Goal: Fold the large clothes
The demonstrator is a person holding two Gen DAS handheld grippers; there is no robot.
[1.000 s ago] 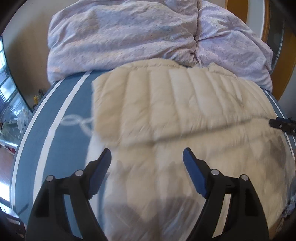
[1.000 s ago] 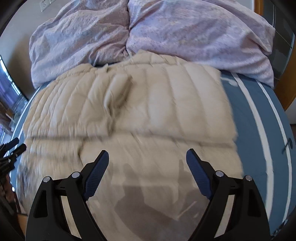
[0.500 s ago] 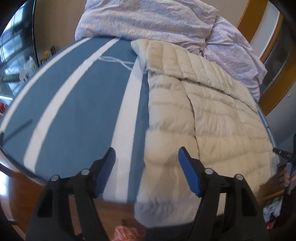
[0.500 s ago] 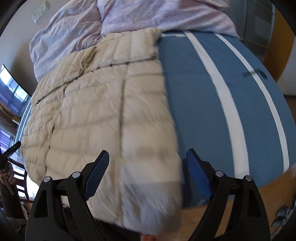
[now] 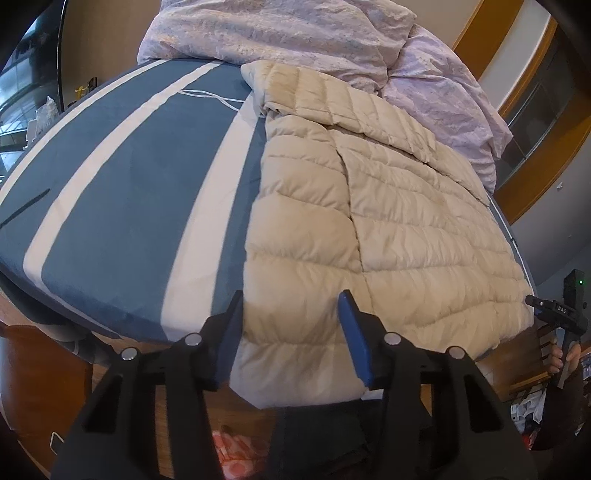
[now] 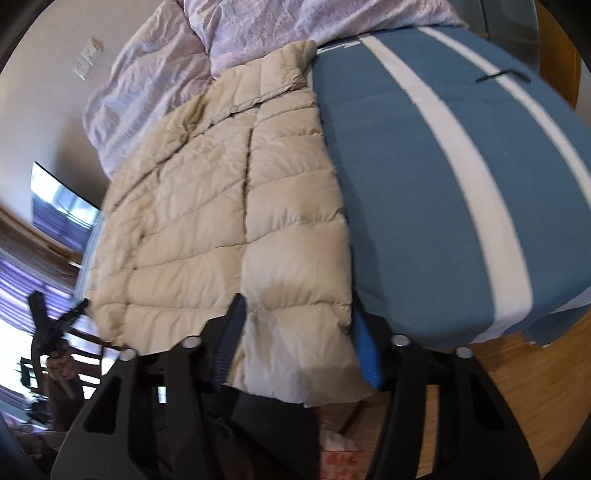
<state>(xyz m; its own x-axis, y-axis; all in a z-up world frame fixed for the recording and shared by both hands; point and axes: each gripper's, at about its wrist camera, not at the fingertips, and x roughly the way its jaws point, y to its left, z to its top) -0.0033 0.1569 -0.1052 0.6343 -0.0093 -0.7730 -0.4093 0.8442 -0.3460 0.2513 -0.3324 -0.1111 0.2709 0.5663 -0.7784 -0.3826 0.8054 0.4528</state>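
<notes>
A beige quilted down jacket (image 5: 388, 221) lies flat on the blue bed cover (image 5: 129, 221) with white stripes. Its near hem hangs over the bed's front edge. My left gripper (image 5: 291, 332) stands at the hem's left corner. Its jaws are closing, and the corner lies between the blue pads (image 5: 352, 339) without being pinched. In the right wrist view the jacket (image 6: 207, 221) reaches down to my right gripper (image 6: 297, 343) at the hem's right corner. Those jaws are closing too, with cloth filling the gap between them.
A crumpled lilac duvet (image 5: 295, 33) is heaped at the head of the bed. Wooden floor (image 6: 498, 387) lies below the bed's front edge. The other gripper (image 5: 554, 306) and a hand (image 5: 561, 360) show at the far right of the left wrist view.
Both grippers have swung from over the jacket's middle outward to the near corners of its hem. Both pairs of jaws have narrowed around the cloth.
</notes>
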